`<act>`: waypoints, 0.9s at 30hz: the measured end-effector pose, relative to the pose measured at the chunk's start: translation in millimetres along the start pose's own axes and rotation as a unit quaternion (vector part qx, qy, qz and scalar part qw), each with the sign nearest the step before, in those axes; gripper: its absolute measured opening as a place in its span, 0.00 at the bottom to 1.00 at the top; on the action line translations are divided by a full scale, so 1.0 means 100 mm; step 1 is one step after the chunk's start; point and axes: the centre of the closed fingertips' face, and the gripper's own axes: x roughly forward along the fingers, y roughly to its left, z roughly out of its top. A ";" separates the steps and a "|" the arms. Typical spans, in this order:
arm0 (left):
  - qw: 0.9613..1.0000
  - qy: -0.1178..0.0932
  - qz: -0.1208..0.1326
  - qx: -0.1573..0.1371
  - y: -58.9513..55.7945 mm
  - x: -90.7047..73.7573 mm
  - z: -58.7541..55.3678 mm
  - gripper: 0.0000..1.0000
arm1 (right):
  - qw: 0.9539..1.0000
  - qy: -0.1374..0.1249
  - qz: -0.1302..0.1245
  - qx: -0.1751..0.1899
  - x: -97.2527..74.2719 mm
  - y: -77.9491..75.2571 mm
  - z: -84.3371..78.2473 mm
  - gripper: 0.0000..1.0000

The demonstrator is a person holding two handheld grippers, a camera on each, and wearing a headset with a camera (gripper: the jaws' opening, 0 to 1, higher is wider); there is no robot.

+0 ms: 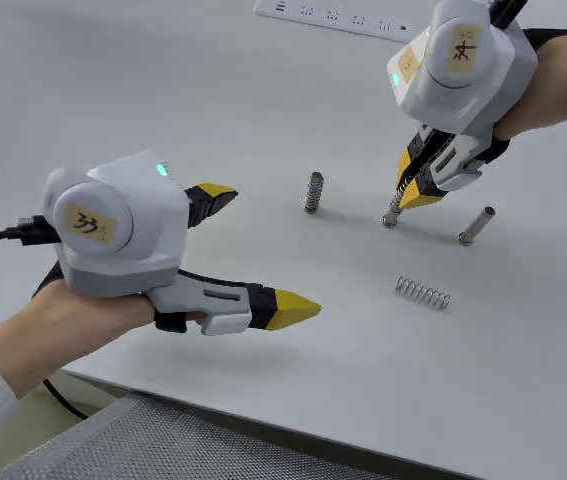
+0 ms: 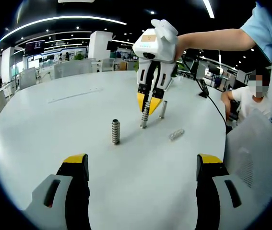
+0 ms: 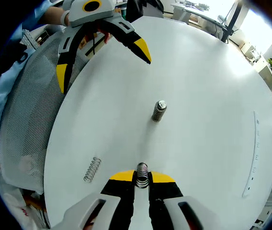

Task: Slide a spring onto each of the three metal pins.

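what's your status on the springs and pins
Right hand-held gripper shut on spring over middle pin. Left hand-held gripper open, holding nothing. First pin sprung; third pin lying flat, loose spring near it. Nothing blocking.

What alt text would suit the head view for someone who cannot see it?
The right tool clamps a spring over a standing pin on a white table. The open left tool hovers nearby; a second pin stands wearing a spring, a bare pin and a loose spring lie flat.
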 end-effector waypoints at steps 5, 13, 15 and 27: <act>1.000 0.001 0.001 0.000 0.00 0.00 -0.01 0.92 | 1.000 0.003 0.004 0.002 0.05 0.00 -0.01 0.07; 1.000 0.001 0.001 -0.002 0.01 0.00 -0.01 0.92 | 1.000 0.004 0.007 0.008 0.10 0.02 -0.03 0.07; 1.000 0.000 0.001 -0.002 0.01 0.00 -0.01 0.92 | 1.000 0.004 0.006 0.010 0.11 0.02 -0.03 0.07; 1.000 0.001 -0.002 -0.004 -0.02 0.01 -0.04 0.91 | 1.000 0.002 0.004 0.020 0.15 0.05 -0.01 0.07</act>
